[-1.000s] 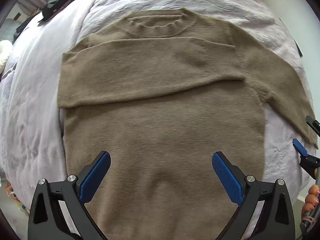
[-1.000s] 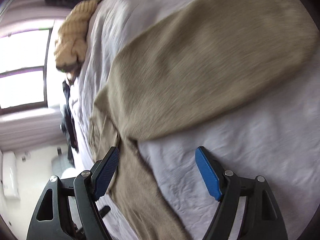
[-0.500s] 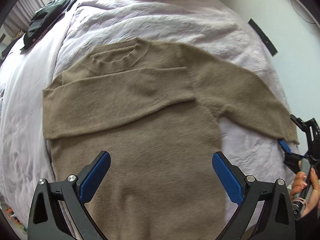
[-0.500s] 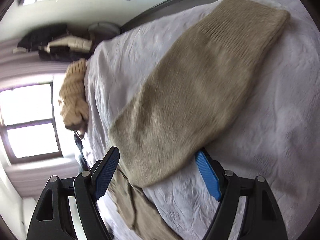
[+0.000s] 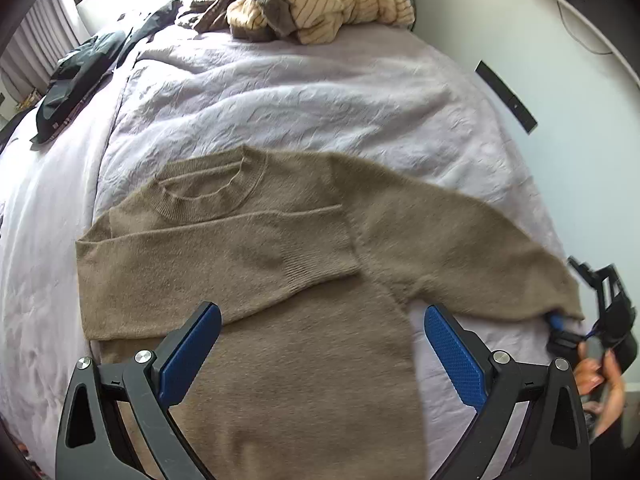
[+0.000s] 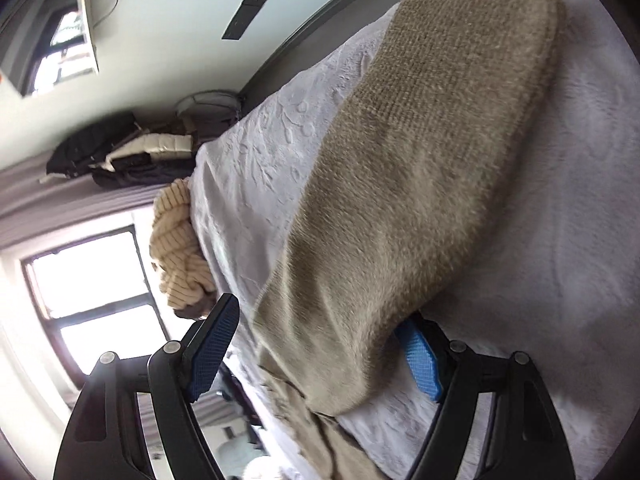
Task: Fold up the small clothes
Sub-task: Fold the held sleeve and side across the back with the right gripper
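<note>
A tan knit sweater [image 5: 280, 320] lies flat on the bed, neck away from me. Its left sleeve [image 5: 216, 272] is folded across the chest. Its right sleeve [image 5: 460, 248] stretches out toward the bed's right edge. My left gripper [image 5: 318, 354] is open and empty, hovering above the sweater's body. My right gripper [image 6: 320, 354] is open around the right sleeve [image 6: 420, 184]; one blue pad [image 6: 418, 364] is under the cloth, the other stands apart from it. The right gripper also shows in the left wrist view [image 5: 576, 320] at the cuff.
The bed has a pale lilac cover [image 5: 300, 92]. A heap of cream striped clothes [image 5: 320, 4] lies at the far end, dark clothes [image 5: 76, 76] at the far left. A wall [image 5: 560, 60] runs close along the bed's right edge. A window [image 6: 92, 276] is beyond.
The left gripper has pulled back and up, so more of the bed shows. The right gripper has moved along the right sleeve to its cuff end, one pad now under the cloth.
</note>
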